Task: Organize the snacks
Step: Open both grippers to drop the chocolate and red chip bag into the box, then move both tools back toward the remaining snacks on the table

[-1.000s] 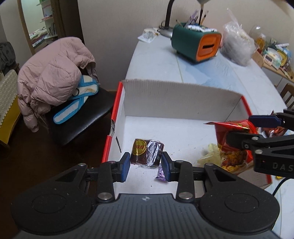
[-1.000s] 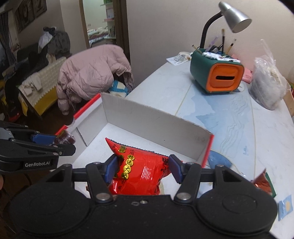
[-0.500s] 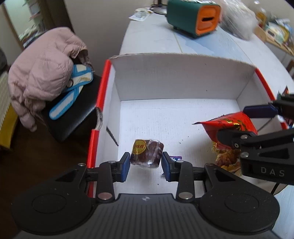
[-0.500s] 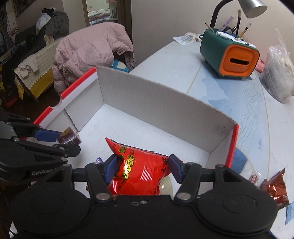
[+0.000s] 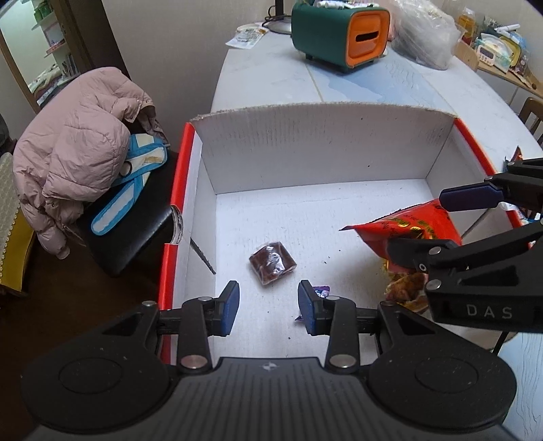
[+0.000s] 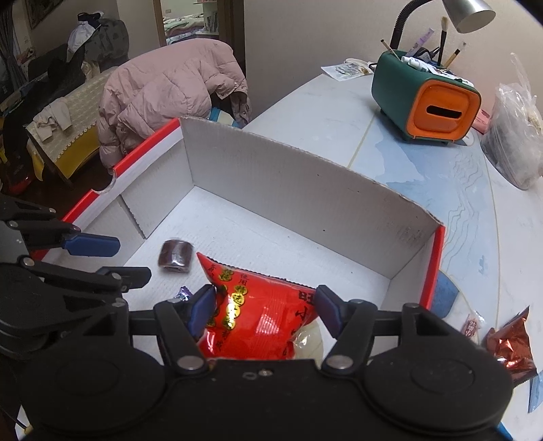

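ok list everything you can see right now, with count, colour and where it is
box: one, white inside with red edges, on the table
brown snack: one, dark brown in clear wrap, lying free on the box floor
red bag: one, red with gold print, in the box between the right claw's fingers
purple wrapper: one, box floor by the left claw
organizer: one, green and orange, far side of table
lamp: one, grey, behind the organizer
jacket: one, pink, on a chair
left claw: open, empty
right claw: jaws just opening
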`<state>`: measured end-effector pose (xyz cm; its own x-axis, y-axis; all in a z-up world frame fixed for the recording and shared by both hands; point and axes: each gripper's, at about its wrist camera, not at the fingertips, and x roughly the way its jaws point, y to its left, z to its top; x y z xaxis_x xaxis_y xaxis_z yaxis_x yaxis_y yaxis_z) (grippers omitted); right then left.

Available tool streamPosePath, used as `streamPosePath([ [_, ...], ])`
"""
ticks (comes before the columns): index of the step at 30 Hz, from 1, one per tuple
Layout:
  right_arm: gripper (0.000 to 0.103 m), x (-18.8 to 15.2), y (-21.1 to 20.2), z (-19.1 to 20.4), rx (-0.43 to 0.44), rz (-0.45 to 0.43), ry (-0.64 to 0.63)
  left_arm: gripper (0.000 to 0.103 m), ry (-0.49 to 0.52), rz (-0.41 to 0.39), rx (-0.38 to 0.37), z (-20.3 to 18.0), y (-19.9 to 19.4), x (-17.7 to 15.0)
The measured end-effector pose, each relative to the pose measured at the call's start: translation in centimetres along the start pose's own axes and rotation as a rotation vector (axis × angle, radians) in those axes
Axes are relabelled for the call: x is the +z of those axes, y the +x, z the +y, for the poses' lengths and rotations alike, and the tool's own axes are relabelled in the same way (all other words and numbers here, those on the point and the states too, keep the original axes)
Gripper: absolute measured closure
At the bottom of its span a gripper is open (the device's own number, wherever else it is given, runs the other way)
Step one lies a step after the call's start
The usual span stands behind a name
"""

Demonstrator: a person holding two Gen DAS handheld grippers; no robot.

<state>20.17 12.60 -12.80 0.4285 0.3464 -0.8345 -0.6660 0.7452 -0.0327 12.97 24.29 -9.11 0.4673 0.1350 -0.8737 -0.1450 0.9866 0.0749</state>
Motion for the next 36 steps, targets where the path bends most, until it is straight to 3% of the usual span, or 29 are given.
streamPosePath([
  [3, 0.031, -0.2, -0.8, -0.1, 0.006, -0.012, 0.007, 0.066, -0.005, -0.011, -0.009, 0.1, -0.8, -0.3],
  [18, 0.025, -2.2, -7.8, -1.2, 0.066, -0.109, 0.031, 0.057, -0.024, -0.11, -0.061, -1.1, -6.5, -1.2],
  [24, 0.022, -3.7, -11.1, -2.3, 0.074, -0.162, 0.051, 0.049, -0.009, -0.159, -0.098, -3.1, -8.8, -1.3],
  [31, 0.018, -6.0, -14.2, -4.4, 0.067, -0.205, 0.077, 0.048, 0.023, -0.194, -0.139, -6.6, -10.8, -1.5],
  [36, 0.017, -7.9, -16.2, -6.5, 0.047, -0.225, 0.109, 0.04, 0.04, -0.216, -0.168, -9.3, -11.8, -1.4],
])
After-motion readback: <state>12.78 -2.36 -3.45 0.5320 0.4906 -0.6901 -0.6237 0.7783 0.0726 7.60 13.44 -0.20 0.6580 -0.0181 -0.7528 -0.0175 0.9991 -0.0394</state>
